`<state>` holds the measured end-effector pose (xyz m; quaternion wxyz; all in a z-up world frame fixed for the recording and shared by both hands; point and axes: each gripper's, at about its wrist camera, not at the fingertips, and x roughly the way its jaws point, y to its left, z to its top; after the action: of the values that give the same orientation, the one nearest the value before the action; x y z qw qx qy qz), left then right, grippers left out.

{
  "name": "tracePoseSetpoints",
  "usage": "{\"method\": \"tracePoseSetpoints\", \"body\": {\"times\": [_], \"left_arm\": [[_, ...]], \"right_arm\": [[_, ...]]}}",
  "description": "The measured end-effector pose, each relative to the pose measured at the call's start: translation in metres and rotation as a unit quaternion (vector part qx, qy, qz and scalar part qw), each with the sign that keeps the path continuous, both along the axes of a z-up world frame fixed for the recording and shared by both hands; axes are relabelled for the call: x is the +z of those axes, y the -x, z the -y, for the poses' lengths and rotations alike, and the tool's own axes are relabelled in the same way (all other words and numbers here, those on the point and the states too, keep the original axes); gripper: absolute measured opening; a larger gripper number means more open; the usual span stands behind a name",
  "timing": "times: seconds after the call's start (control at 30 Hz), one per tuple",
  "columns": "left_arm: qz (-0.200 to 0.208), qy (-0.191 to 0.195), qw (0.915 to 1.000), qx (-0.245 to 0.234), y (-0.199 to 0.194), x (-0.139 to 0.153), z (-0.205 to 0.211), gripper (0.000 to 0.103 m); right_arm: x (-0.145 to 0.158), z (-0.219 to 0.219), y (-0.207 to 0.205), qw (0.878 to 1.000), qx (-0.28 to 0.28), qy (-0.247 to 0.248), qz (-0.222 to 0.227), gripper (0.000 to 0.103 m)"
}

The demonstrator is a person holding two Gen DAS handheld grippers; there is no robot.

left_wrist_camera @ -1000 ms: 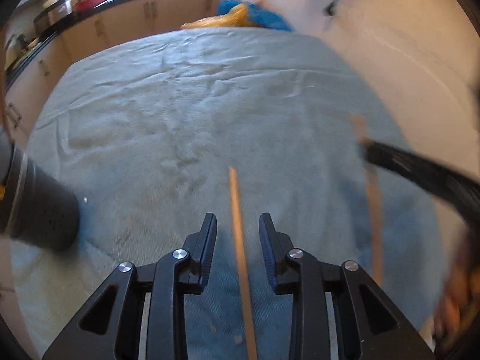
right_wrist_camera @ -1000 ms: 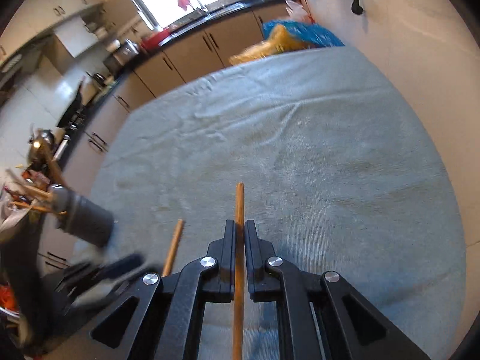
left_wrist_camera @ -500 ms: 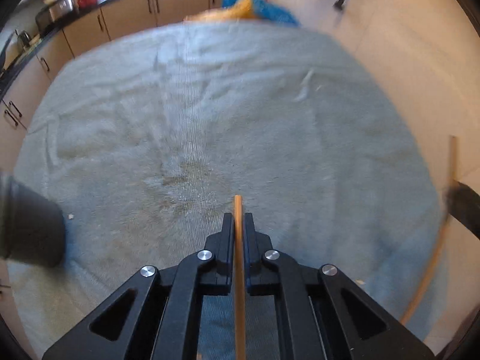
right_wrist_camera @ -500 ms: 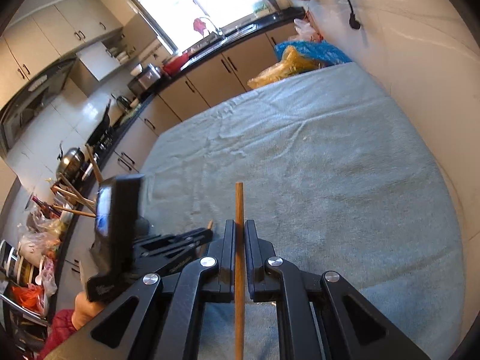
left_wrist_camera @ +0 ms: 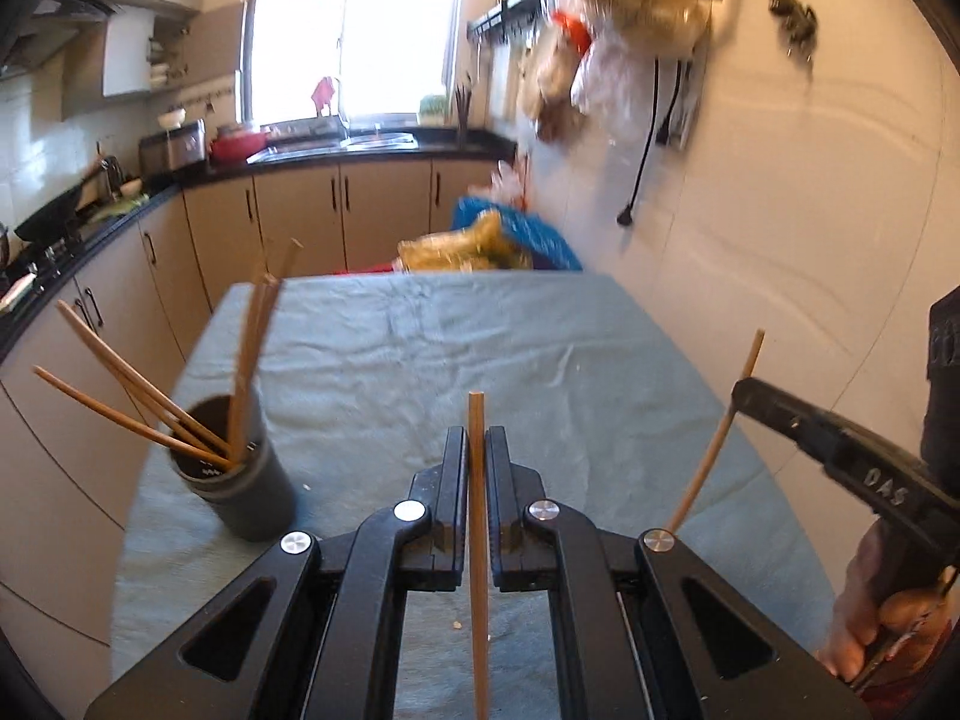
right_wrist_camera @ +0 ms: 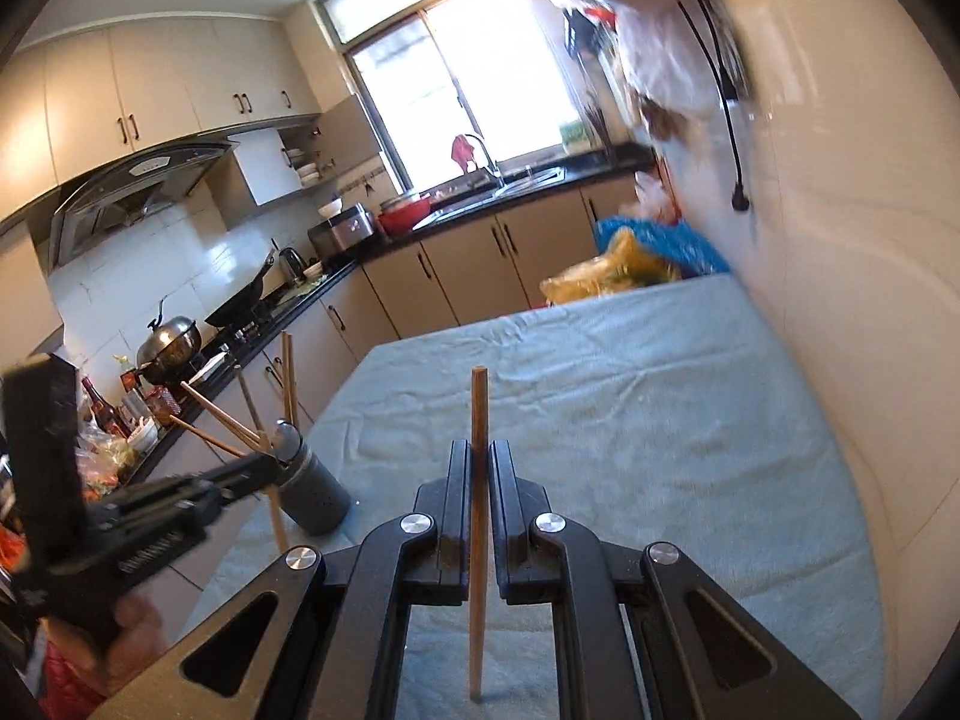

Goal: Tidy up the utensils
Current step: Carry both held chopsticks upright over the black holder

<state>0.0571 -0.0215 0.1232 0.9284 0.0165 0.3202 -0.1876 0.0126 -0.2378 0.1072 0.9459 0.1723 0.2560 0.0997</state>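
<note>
Left tool (left_wrist_camera: 476, 450) clamps one chopstick (left_wrist_camera: 477, 540); right tool (right_wrist_camera: 478, 462) clamps another chopstick (right_wrist_camera: 478, 510), both above the cloth-covered desk (left_wrist_camera: 540, 372). At nine o'clock, a dark holder (left_wrist_camera: 240, 498) keeps more chopsticks (left_wrist_camera: 150, 402).
</note>
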Motion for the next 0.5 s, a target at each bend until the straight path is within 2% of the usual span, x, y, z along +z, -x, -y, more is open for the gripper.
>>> {"method": "tracePoseSetpoints", "body": {"times": [0.17, 0.5], "left_arm": [[0.019, 0.008, 0.9998, 0.002, 0.004, 0.012, -0.009, 0.005], [0.028, 0.015, 0.9995, 0.005, 0.008, 0.023, -0.019, 0.005]], "right_arm": [[0.009, -0.006, 0.004, 1.0, -0.001, 0.006, 0.005, 0.006], [0.019, -0.015, 0.008, 1.0, 0.006, 0.022, 0.011, 0.006]]}}
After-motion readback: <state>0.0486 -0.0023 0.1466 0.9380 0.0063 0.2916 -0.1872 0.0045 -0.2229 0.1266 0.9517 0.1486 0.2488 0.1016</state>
